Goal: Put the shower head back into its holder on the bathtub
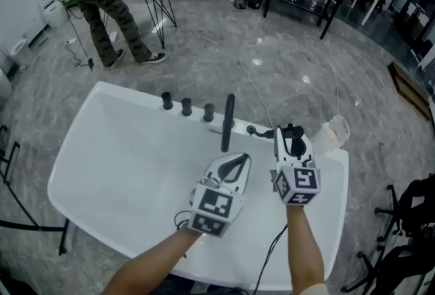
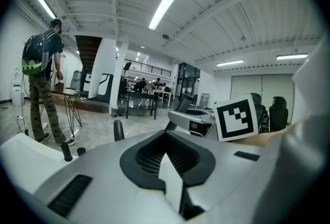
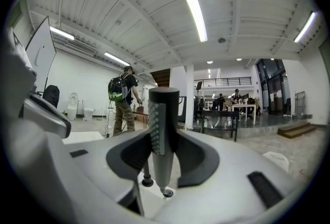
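The white bathtub (image 1: 122, 151) fills the middle of the head view. My right gripper (image 1: 291, 134) is over its far right rim, shut on the dark shower head (image 1: 296, 145). In the right gripper view the shower head (image 3: 164, 130) stands upright between the jaws, its lower tip at the dark ring of the holder (image 3: 166, 193). I cannot tell whether the tip is inside the ring. My left gripper (image 1: 239, 163) hovers just left of it, open, with nothing between its fingers (image 2: 167, 158).
A tall black spout (image 1: 228, 120) and three black taps (image 1: 186, 107) stand along the far rim. A clear plastic cup (image 1: 334, 132) sits at the right corner. A person with a backpack (image 1: 102, 1) stands beyond the tub. Black stands (image 1: 408, 219) are at the right.
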`<state>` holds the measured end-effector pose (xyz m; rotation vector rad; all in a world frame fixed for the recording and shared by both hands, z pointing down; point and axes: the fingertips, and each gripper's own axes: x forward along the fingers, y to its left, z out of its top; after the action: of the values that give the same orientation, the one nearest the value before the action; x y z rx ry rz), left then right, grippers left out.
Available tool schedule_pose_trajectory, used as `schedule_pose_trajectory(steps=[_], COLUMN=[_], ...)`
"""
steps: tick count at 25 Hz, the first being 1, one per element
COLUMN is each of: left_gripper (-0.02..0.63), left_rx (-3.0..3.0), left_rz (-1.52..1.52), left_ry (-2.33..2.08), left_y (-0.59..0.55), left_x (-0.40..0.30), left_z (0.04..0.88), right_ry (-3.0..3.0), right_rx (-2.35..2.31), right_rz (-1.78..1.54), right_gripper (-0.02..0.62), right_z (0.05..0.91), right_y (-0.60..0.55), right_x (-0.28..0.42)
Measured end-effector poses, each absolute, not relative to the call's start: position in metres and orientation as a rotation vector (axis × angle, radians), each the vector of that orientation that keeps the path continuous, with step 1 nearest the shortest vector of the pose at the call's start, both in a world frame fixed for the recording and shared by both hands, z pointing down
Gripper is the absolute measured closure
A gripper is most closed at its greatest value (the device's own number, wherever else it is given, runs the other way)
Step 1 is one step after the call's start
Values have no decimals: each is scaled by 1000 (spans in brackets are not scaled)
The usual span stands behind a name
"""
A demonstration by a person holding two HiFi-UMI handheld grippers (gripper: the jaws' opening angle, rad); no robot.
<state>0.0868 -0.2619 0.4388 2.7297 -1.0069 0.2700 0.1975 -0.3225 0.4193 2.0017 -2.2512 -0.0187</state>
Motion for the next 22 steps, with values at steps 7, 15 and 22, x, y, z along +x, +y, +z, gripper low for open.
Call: schedule_pose_trajectory(steps=[7, 15, 22], left_gripper=[601, 602, 601], left_rx=[2733, 2692, 2715], left_rz=[300, 339, 334], left_ry=[-1035, -1041, -1021], left_y=[-273, -282, -285], left_x=[94, 96, 102], left_z=[454, 467, 477], right_ry=[-2241, -2201, -2190], right_rx=[1962, 1906, 1884], right_rz=[-3, 30, 56], right_gripper=[449, 449, 449], right_z=[452, 487, 506], right_y=[-338, -349, -361], right_x=[196, 199, 201])
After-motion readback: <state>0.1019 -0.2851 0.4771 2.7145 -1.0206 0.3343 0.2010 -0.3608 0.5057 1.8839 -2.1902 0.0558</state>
